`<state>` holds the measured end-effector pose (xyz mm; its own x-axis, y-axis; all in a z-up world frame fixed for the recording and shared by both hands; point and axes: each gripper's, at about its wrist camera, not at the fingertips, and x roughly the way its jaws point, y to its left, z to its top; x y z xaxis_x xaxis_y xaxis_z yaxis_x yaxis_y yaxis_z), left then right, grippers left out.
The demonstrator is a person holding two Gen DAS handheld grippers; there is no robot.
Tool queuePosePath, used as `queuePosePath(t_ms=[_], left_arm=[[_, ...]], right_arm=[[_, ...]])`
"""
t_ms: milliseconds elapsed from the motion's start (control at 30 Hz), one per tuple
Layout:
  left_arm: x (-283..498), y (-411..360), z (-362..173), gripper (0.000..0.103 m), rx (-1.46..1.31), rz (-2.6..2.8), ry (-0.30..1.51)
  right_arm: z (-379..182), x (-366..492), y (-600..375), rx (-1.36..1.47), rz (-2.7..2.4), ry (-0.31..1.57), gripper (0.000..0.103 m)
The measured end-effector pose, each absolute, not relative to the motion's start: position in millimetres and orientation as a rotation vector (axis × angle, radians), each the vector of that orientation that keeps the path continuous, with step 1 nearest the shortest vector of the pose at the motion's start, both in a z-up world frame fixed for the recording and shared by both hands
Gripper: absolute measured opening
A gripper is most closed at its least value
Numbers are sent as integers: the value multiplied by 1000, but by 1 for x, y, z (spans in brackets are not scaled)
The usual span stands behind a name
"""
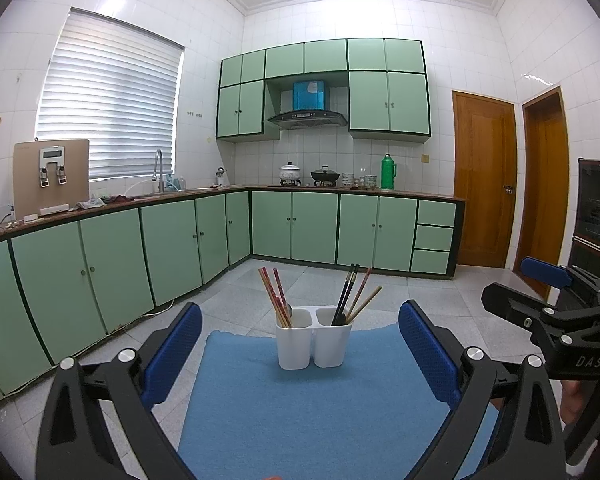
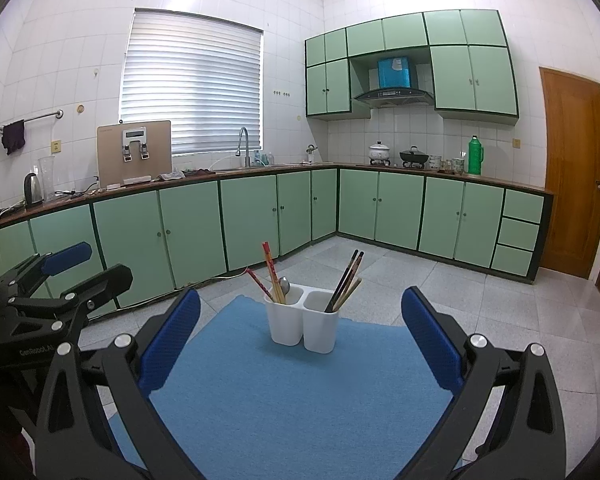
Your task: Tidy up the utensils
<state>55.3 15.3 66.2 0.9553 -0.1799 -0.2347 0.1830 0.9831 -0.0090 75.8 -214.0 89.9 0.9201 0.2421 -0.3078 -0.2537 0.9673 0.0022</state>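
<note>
A white two-compartment utensil holder (image 1: 313, 338) (image 2: 304, 322) stands upright near the far edge of a blue mat (image 1: 312, 412) (image 2: 296, 384). Its left compartment holds red and wooden chopsticks (image 1: 275, 296) (image 2: 271, 276) and a metal spoon (image 2: 285, 286). Its right compartment holds black and wooden chopsticks (image 1: 354, 294) (image 2: 346, 282). My left gripper (image 1: 300, 344) is open and empty, well short of the holder. My right gripper (image 2: 300, 332) is open and empty too, also back from the holder. Each gripper shows at the side of the other's view.
The mat lies on a surface above a grey tiled floor (image 1: 440, 296). Green base cabinets (image 1: 180, 236) run along the left and back walls. A wooden door (image 1: 484, 176) is at the right. A dark cabinet (image 1: 596, 216) stands at the far right.
</note>
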Motion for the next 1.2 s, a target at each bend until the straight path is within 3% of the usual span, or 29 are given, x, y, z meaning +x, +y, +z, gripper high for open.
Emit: queuePosePath(t_ms=[1200], left_arm=[[52, 17, 70, 97, 7, -187, 242]], right_arm=[[90, 74, -211, -40, 257, 316, 98]])
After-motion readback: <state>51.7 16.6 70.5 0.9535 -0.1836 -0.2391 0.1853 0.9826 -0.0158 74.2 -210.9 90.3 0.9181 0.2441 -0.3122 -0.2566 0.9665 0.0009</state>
